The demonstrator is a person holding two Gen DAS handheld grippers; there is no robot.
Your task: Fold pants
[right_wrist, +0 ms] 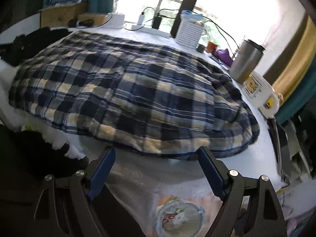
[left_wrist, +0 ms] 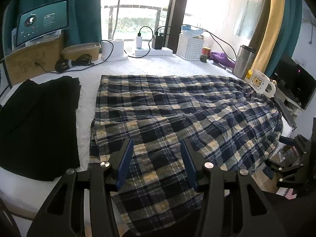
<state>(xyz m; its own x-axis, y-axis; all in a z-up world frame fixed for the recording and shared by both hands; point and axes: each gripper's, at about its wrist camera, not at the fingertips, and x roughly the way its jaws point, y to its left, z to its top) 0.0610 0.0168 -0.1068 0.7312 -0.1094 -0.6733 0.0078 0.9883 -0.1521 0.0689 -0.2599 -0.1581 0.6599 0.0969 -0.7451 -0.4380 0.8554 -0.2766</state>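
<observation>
both the left gripper [left_wrist: 156,144] and right gripper [right_wrist: 157,152] gape empty, angled downward.

The plaid pants [left_wrist: 167,114] lie spread on the bench [left_wrist: 88,102], a folded garment [left_wrist: 37,122] to their left, tumbler [left_wrist: 244,61] and mug [left_wrist: 260,83] at their right.

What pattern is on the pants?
The pants are navy, cream and white plaid, clearest in the left wrist view.

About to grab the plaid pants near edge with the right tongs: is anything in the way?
Nothing visible. The right tongs stand open just short of the plaid pants, with only bare white table cover between them. The mug and steel tumbler stand off to the side.
</observation>
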